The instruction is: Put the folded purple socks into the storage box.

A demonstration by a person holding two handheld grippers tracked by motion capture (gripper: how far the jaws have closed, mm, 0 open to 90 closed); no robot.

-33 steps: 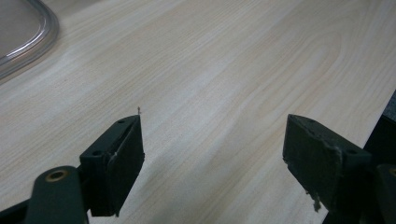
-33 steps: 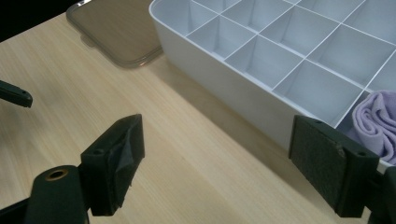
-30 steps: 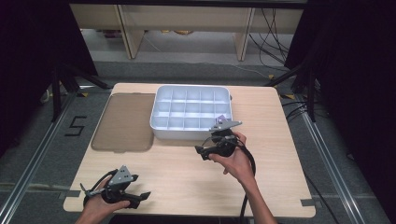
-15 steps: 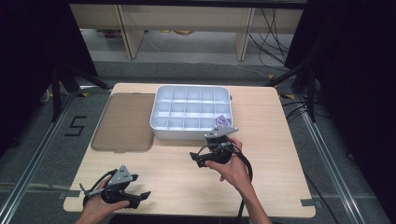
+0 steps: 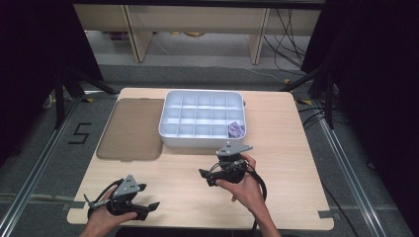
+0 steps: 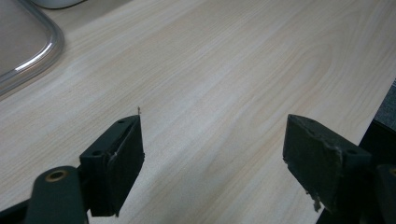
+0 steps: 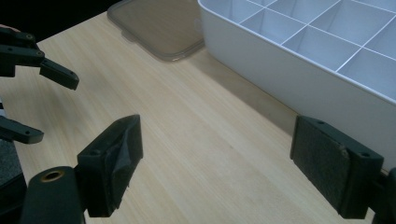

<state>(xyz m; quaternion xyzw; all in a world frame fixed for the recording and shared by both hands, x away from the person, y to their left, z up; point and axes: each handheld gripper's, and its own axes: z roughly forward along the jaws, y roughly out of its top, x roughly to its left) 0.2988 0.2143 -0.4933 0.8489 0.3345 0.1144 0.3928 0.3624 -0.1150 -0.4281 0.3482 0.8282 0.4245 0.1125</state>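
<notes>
Hovering empty at frame centre, right gripper [image 5: 205, 178] had jaws apart near tray [image 5: 170, 136]; purple piece [image 5: 236, 130] binned. Left gripper [image 5: 148, 210] also apart. Likely next: lid [image 5: 131, 129].

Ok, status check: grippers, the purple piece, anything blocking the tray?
Both grippers open, empty: left gripper at near table edge, right gripper in front of tray. Purple piece in tray's near-right compartment. Lid left of tray, nothing blocking.

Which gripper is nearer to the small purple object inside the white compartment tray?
Right. The right gripper is just in front of the white compartment tray holding the small purple object; the left gripper waits at the table's near-left edge.
</notes>
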